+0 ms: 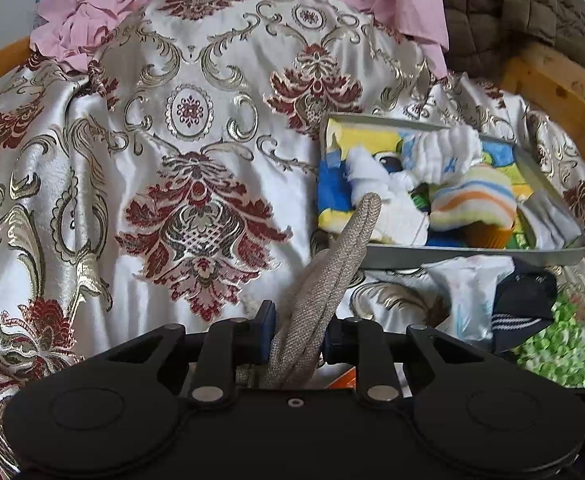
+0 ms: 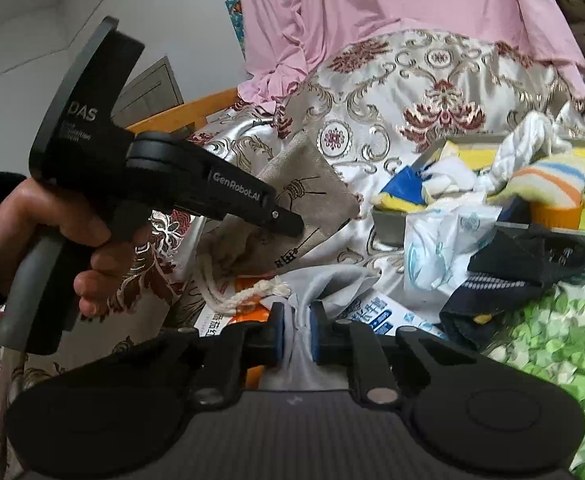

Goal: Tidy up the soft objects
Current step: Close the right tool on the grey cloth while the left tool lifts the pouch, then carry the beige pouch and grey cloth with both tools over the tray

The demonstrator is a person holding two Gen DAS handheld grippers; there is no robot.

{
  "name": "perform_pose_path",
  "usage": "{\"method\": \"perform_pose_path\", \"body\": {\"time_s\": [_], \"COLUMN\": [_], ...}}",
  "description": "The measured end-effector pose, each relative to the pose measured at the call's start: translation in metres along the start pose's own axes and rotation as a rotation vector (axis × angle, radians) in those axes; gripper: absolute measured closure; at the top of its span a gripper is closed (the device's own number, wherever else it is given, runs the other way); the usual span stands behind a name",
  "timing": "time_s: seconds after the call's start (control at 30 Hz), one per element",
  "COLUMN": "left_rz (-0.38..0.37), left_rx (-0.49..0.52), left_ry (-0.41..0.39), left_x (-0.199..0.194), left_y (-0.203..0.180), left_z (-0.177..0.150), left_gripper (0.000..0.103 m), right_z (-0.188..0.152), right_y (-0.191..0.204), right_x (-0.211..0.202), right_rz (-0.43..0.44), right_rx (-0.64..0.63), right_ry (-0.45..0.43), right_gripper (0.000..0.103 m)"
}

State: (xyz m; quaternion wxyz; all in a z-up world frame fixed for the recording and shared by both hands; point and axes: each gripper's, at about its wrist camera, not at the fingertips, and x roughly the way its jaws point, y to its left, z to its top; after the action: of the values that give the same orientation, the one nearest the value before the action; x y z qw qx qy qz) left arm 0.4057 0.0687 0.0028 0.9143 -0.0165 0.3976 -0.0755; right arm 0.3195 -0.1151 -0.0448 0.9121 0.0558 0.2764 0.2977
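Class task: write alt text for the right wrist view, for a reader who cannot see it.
The right gripper pinches pale grey cloth above a patterned bedspread. At left, a hand holds the left gripper against a beige drawstring bag; a grey tray of socks sits at right.

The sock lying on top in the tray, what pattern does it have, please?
Pastel stripes on the sock: yellow, orange, blue, white. Left wrist view.

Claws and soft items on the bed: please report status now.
Left claw shut on beige pouch. Right claw shut on white cloth. Grey tray already holds socks. Nothing blocking.
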Motion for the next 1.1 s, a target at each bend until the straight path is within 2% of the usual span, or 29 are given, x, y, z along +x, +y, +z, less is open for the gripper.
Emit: {"method": "perform_pose_path", "body": {"time_s": [0.33,0.5,0.63,0.7,0.83,1.1], "left_rz": [-0.135,-0.223,-0.263,-0.274,-0.291,-0.259], "left_rx": [-0.034,-0.048,-0.132,-0.172,-0.17,-0.148], "left_ry": [-0.191,-0.305,-0.373,-0.387,-0.384,-0.306], "left_x": [-0.006,0.0,0.013,0.025,0.048,0.09], "left_y": [-0.031,-0.057,-0.072,-0.08,-0.099,-0.115], "left_z": [0.033,0.068,0.093,0.101,0.107,0.096], "left_gripper": [0.082,0.082,0.082,0.082,0.082,0.082], "right_z": [0.022,0.052,0.072,0.082,0.091,0.094], "right_y": [-0.001,-0.022,-0.051,-0.07,-0.104,-0.166], "right_x": [-0.028,-0.043,-0.052,-0.051,-0.05,-0.031], "right_rz": [-0.205,-0.306,-0.407,-0.455,-0.497,-0.486], "right_rx": [-0.185,-0.302,-0.394,-0.41,-0.399,-0.227], "right_ry": [-0.097,-0.116,-0.103,-0.088,-0.072,-0.047], "right_gripper": [0.089,0.089,0.089,0.089,0.089,0.089]}}
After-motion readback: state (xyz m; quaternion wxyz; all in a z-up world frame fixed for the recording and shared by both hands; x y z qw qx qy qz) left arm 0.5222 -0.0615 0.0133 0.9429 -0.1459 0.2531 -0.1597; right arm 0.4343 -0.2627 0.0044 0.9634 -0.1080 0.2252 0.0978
